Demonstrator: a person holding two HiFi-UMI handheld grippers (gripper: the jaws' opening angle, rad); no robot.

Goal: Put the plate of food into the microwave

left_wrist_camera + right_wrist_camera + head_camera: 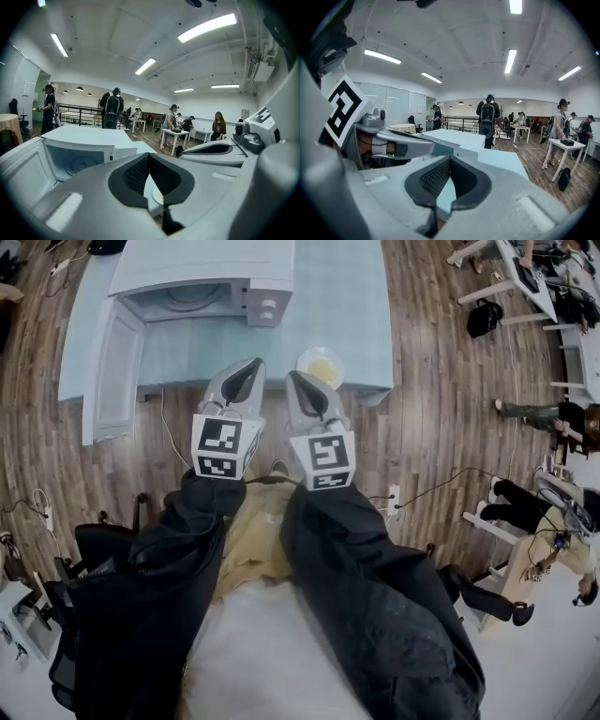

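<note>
A white plate with yellow food point(320, 366) sits near the front edge of the pale blue table point(356, 296). The white microwave point(202, 277) stands at the table's back left with its door point(114, 371) swung open to the left. Its cavity with the turntable point(77, 161) is visible in the left gripper view. My left gripper point(259, 362) and right gripper point(291, 374) hover side by side at the table's front edge, just left of the plate. Both are shut with nothing held. A sliver of the plate point(159, 196) shows below the left gripper's point(149, 155) tips. The right gripper point(450, 158) points over the table top.
Cables and a power strip point(392, 498) lie on the wooden floor. A black office chair point(103, 549) stands at lower left. Several people point(525, 507) sit or stand at white desks point(176, 133) to the right and behind the table.
</note>
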